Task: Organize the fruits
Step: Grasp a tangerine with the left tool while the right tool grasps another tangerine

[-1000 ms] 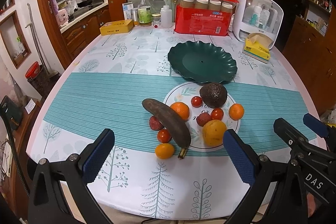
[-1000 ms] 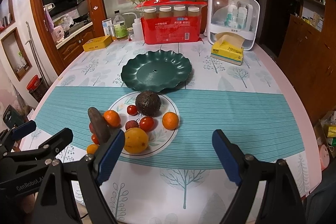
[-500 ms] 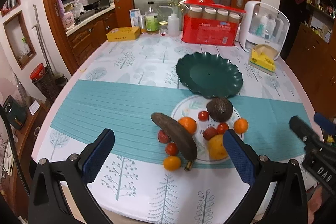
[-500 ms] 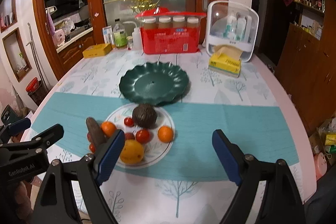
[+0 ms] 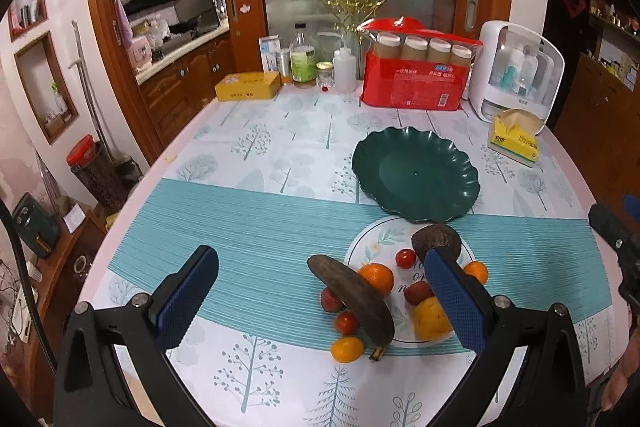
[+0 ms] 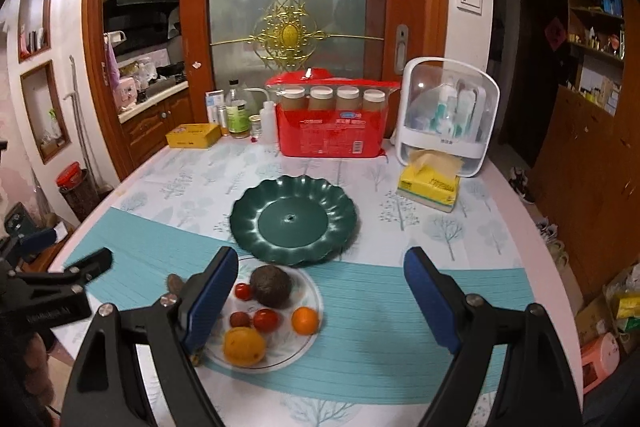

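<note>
Both grippers hang above the near edge of the worktop (image 5: 248, 211) with nothing between their blue pads: the left gripper (image 5: 320, 301) is spread wide, and the right gripper (image 6: 320, 297) is equally released. No fruit is picked up yet.

The fruit sits clustered on and around the white patterned plate (image 6: 310, 285), just in front of the empty green scalloped dish (image 6: 294, 223), which looks like the place to sort into. An avocado (image 6: 272, 285), cherry tomatoes, small oranges and a large yellow fruit (image 6: 244, 345) lie on the plate. A blackened banana (image 5: 354, 293) leans across the plate's left rim, with a small orange (image 5: 347, 349) and a tomato (image 5: 346, 322) beside it on the cloth.

A good first move is probably the banana, since it overlaps the rim and lies against an orange (image 5: 376, 277); gripping it across its middle, jaws square to its length, would keep it from pivoting. It looks overripe, so a soft close suits it. Round fruits need a centred grasp or they will roll.

At the back stand a red pack of jars (image 6: 332, 131), a yellow tissue pack (image 6: 430, 187), bottles and a white organiser (image 6: 450, 115), all well apart from the fruit. The green dish's raised edge touches or overlaps the plate's far side, so fruit must be lifted clear of it.
</note>
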